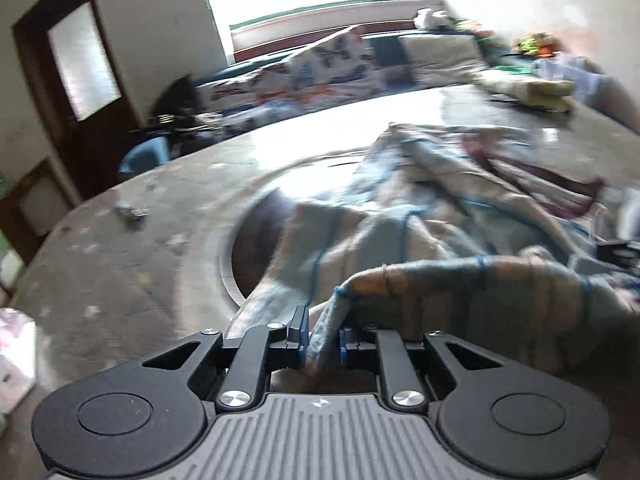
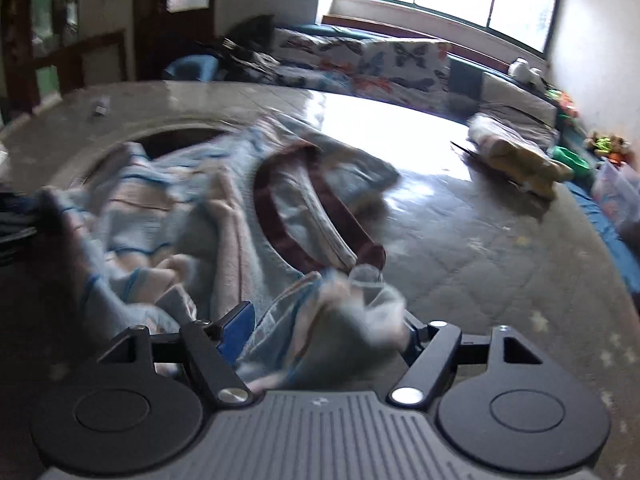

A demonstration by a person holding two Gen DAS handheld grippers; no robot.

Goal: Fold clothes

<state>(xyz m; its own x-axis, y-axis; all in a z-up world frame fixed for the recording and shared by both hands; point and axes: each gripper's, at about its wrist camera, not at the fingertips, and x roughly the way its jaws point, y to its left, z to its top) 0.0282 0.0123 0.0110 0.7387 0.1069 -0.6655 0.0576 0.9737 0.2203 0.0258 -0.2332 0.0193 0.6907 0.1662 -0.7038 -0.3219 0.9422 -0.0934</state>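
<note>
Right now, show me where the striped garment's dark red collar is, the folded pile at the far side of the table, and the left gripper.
dark red collar [image 2: 280, 216]: right wrist view, on the band's left curve.
folded pile [image 2: 516, 156]: right wrist view, on its top.
left gripper [image 1: 322, 334]: left wrist view, midway between fingertips, on pinched cloth.

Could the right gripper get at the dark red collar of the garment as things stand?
Probably not yet: the right gripper has the striped garment bunched between its fingers. The dark red collar lies uncovered just ahead, so the path looks free once it lets go.
</note>
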